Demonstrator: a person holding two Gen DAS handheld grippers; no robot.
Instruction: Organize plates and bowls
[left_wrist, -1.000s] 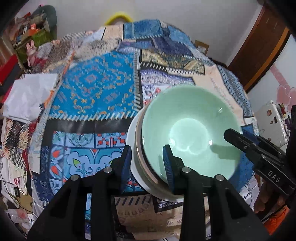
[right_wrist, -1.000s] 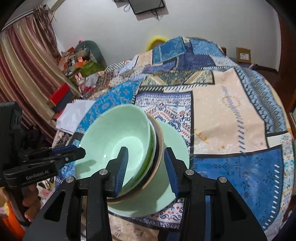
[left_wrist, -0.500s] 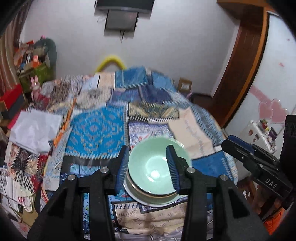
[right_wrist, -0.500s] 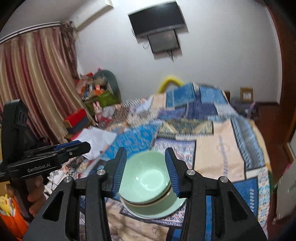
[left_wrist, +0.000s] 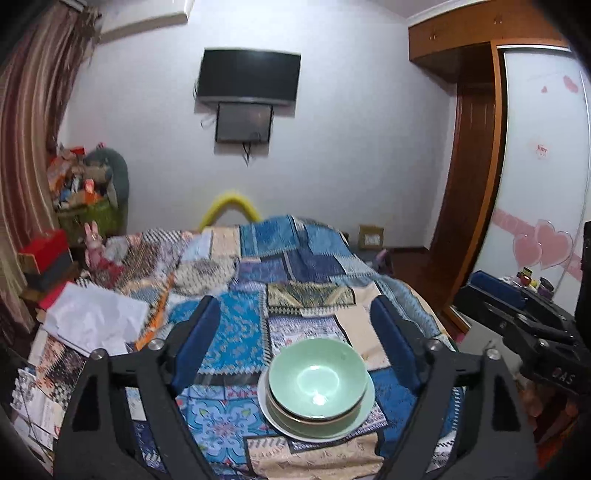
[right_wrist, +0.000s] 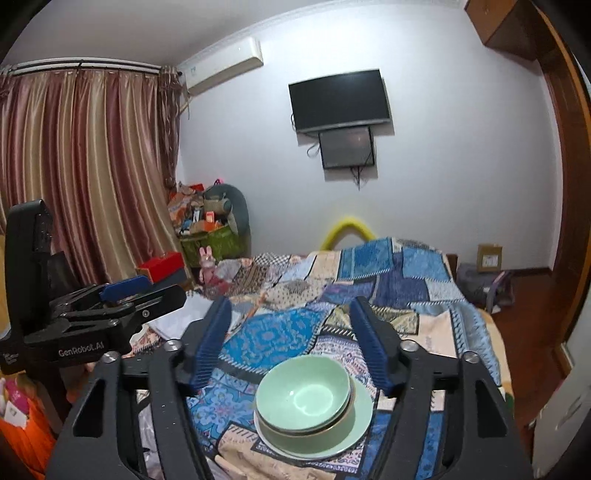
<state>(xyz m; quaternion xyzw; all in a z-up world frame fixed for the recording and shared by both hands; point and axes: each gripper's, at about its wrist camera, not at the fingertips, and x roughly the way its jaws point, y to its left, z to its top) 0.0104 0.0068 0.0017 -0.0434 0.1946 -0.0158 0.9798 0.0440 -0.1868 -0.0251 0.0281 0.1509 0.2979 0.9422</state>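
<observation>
A pale green bowl (left_wrist: 317, 373) tops a stack of bowls on a green plate (left_wrist: 364, 410), which rests on the patchwork quilt (left_wrist: 236, 332). The right wrist view shows the same bowl (right_wrist: 303, 391) and plate (right_wrist: 360, 410). My left gripper (left_wrist: 293, 314) hangs above and well back from the stack, its jaws opening with nothing between them. My right gripper (right_wrist: 291, 310) is likewise raised clear of the stack, jaws opening and empty. Each gripper shows in the other's view: the right gripper (left_wrist: 517, 325) and the left gripper (right_wrist: 122, 302).
The quilt covers a bed. Crumpled white paper (left_wrist: 92, 321) lies on its left side, with red boxes (left_wrist: 44, 251) and a cluttered green basket (left_wrist: 88, 218) beyond. A wooden wardrobe (left_wrist: 469, 184) stands at the right and a curtain (right_wrist: 85, 166) at the left.
Both grippers, which sat close around the stack's rim, have lifted up and back and tilted toward the room. Their jaws have widened. The stack stays on the quilt.
</observation>
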